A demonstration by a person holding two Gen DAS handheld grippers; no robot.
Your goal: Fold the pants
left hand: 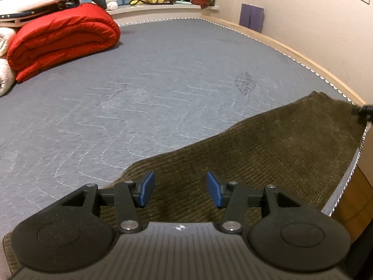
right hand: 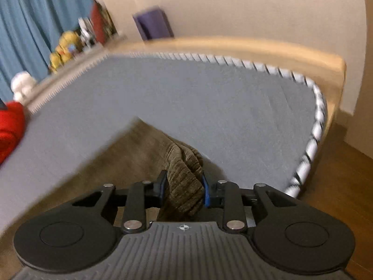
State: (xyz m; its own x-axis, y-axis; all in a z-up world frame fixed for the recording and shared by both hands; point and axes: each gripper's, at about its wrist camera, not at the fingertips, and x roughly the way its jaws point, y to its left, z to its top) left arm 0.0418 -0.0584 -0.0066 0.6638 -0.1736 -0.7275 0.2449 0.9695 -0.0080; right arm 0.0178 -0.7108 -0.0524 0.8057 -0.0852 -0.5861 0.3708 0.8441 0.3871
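Pants [right hand: 184, 182] bunch inside right tool [right hand: 184, 187]; left tool [left hand: 180, 189] gapes.

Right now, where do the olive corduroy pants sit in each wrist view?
Left wrist: pants spread over lower right, beneath the open left gripper.
Right wrist: pants bunched at lower centre, pinched in the right gripper.
Shared landmark: purple panel against the wall.

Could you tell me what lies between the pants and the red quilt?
Only bare grey mattress separates the pants from the red quilt, in the left wrist view.
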